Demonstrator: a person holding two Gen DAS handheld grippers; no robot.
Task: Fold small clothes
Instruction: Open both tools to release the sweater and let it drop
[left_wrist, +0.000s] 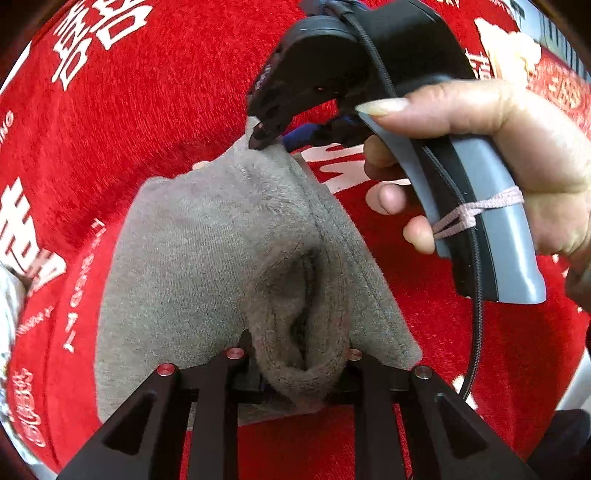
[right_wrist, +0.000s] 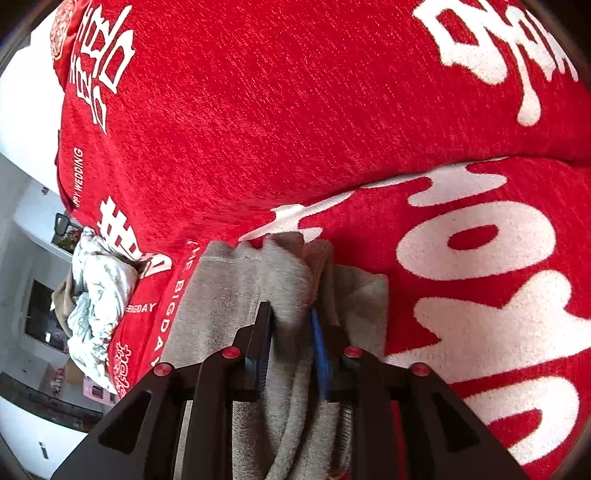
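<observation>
A small grey fleece garment (left_wrist: 207, 258) lies on a red blanket (left_wrist: 147, 110) with white lettering. My left gripper (left_wrist: 295, 373) is shut on a bunched fold of the garment's near edge. My right gripper shows in the left wrist view (left_wrist: 266, 136), held in a hand, with its tips pinching the garment's far corner. In the right wrist view the right gripper (right_wrist: 291, 325) is shut on a ridge of the grey garment (right_wrist: 221, 295), which passes between its blue-padded fingers (right_wrist: 318, 343).
A crumpled white patterned cloth (right_wrist: 96, 295) lies at the blanket's left edge. Beyond that edge, room furniture and a floor show (right_wrist: 37, 332). The red blanket (right_wrist: 295, 110) rises in a fold behind the garment.
</observation>
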